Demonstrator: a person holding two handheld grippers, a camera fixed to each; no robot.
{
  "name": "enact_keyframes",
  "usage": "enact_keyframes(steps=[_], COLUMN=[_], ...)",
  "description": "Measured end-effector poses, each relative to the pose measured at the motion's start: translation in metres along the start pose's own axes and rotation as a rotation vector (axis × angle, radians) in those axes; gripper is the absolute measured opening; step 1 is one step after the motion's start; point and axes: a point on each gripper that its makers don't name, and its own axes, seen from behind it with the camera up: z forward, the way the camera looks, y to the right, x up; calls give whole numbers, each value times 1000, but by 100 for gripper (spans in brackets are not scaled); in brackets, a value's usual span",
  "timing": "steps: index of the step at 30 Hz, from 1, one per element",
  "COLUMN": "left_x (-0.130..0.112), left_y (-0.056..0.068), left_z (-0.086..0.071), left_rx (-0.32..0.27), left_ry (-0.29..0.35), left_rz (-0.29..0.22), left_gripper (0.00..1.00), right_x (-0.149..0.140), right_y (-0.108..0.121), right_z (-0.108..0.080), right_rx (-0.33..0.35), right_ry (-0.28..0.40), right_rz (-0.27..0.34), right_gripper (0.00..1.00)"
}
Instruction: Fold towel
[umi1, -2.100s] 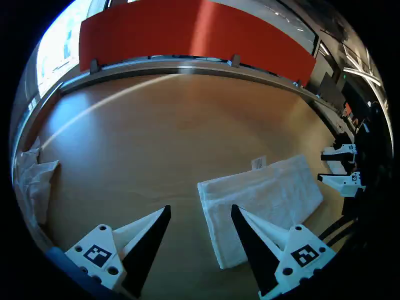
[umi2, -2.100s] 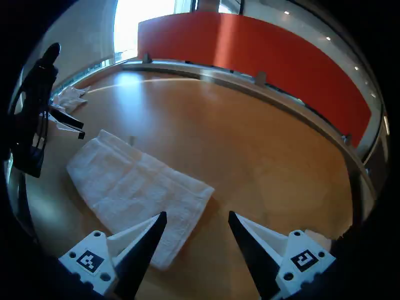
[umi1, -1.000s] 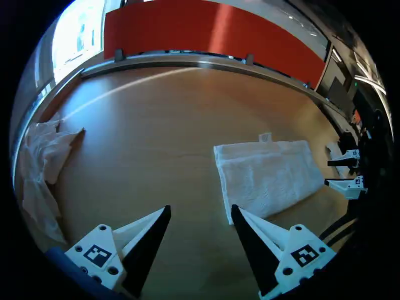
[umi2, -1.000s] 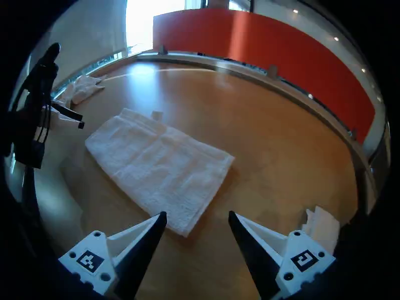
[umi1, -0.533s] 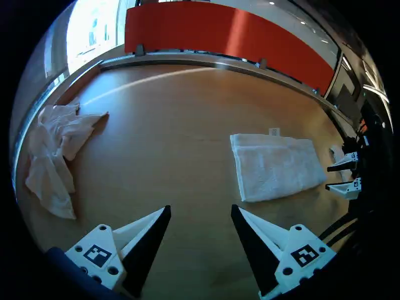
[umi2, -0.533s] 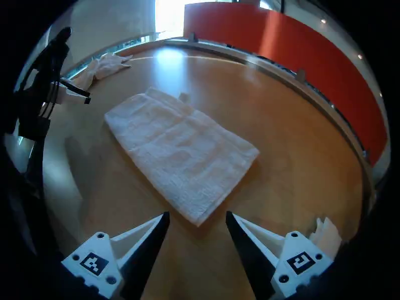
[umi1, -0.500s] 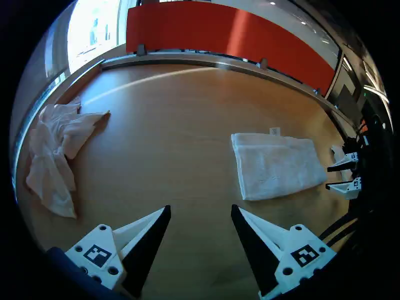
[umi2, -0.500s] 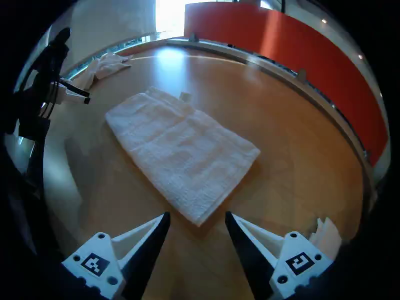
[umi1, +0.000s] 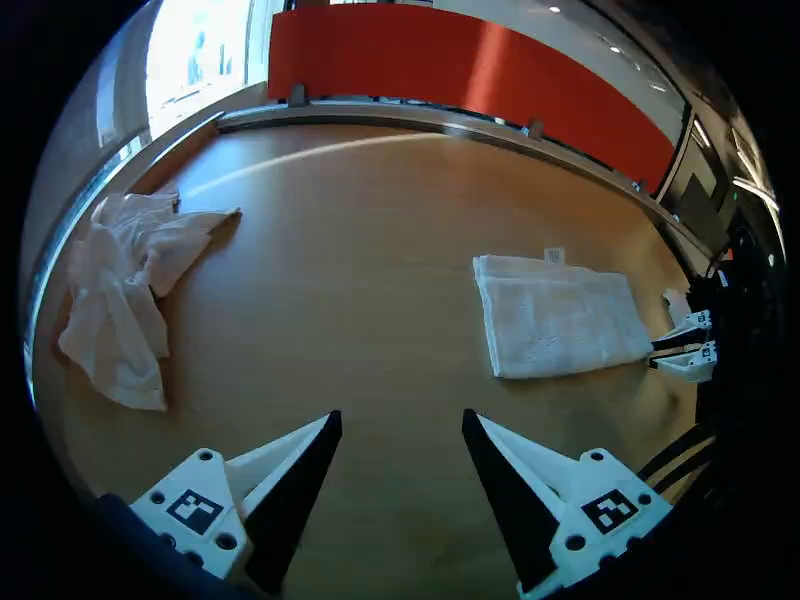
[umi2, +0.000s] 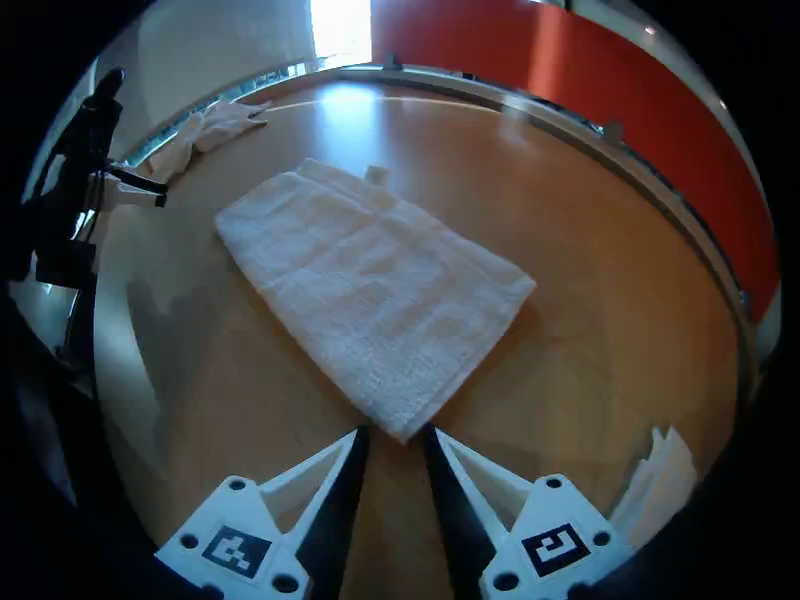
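A white towel (umi1: 560, 315) lies folded into a flat rectangle on the wooden table (umi1: 350, 260). In the right gripper view the towel (umi2: 375, 280) spreads ahead, and its near corner pokes in between the fingertips of my right gripper (umi2: 393, 435). Those fingers stand narrowed to a small gap, and neither clearly presses the cloth. From the left gripper view, the right gripper (umi1: 688, 345) sits at the towel's right edge. My left gripper (umi1: 400, 430) is open and holds nothing, well back from the towel. It also appears at the far left in the right gripper view (umi2: 140, 185).
A crumpled white cloth (umi1: 125, 280) lies at the table's left side, seen far off in the right gripper view (umi2: 215, 125). Another white cloth (umi2: 660, 475) lies near the right gripper. An orange panel (umi1: 470, 65) and a metal rail line the table's far edge.
The right gripper's fingers have drawn inward around the towel's near corner and moved closer to it. The left gripper has backed away, so the towel looks smaller and the crumpled cloth shows more.
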Motion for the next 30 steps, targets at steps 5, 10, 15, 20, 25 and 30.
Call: enact_keyframes(steps=[5, 10, 15, 20, 25, 30], left_x=[-2, -4, -3, 0, 2, 4], left_y=[0, 0, -1, -2, -4, -8], left_z=[-3, -5, -8, -11, -15, -20], left_rx=[1, 1, -1, -1, 0, 8], left_ry=[-1, -2, 1, 8, 16, 24], left_rz=[0, 3, 3, 1, -6, -4], left_gripper=[89, 89, 89, 89, 89, 89], right_x=[1, 3, 9, 24, 52, 89], right_y=[1, -1, -2, -2, -3, -9], right_z=[0, -1, -3, -10, -19, -27], right_rx=[-2, -4, -13, -32, -42, -44], right_ry=[0, 7, 18, 41, 82, 126], right_rz=[9, 4, -5, -21, -49, -99], right_gripper=[22, 11, 9, 9, 9, 9])
